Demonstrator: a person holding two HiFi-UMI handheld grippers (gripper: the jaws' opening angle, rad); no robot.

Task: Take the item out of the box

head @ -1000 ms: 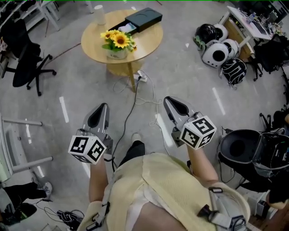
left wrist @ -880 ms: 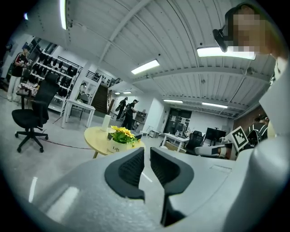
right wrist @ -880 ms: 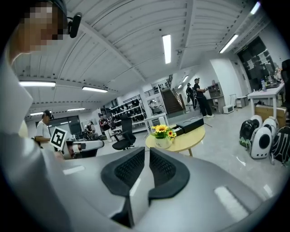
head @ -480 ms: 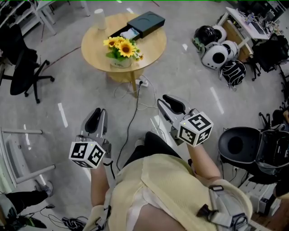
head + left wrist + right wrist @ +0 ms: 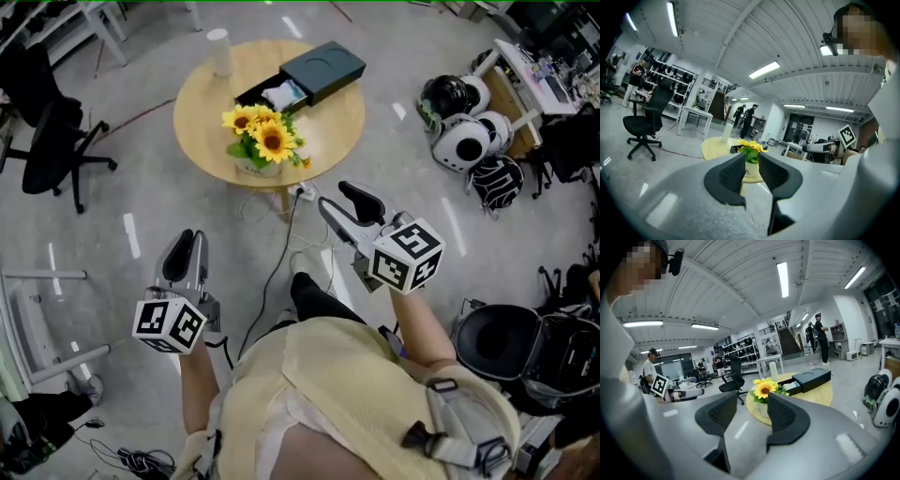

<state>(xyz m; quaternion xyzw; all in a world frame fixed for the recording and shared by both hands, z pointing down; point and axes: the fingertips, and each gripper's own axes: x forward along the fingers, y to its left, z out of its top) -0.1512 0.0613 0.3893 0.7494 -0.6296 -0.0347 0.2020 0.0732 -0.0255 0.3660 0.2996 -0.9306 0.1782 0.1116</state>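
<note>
My two hand-held grippers are held in the air, well short of the round worktop (image 5: 202, 103) at 12 o'clock. My right hand-held gripper (image 5: 752, 401) has its jaws opening, nothing between them. My left hand-held gripper (image 5: 751, 161) has its jaws a narrow gap apart, empty. Black box (image 5: 326, 70) is on the worktop's far side, its drawer (image 5: 246, 95) slid out toward 8 o'clock with the white item (image 5: 281, 94) inside. Sunflower pot (image 5: 261, 145) stands at the near edge

- The pale item (image 5: 281, 95) inside the open box (image 5: 323, 67) is too small to identify.
- Sunflowers (image 5: 264, 138) hide most of their vase (image 5: 251, 168) from above.
- Goods on the distant shelves (image 5: 743, 347) cannot be made out.
</note>
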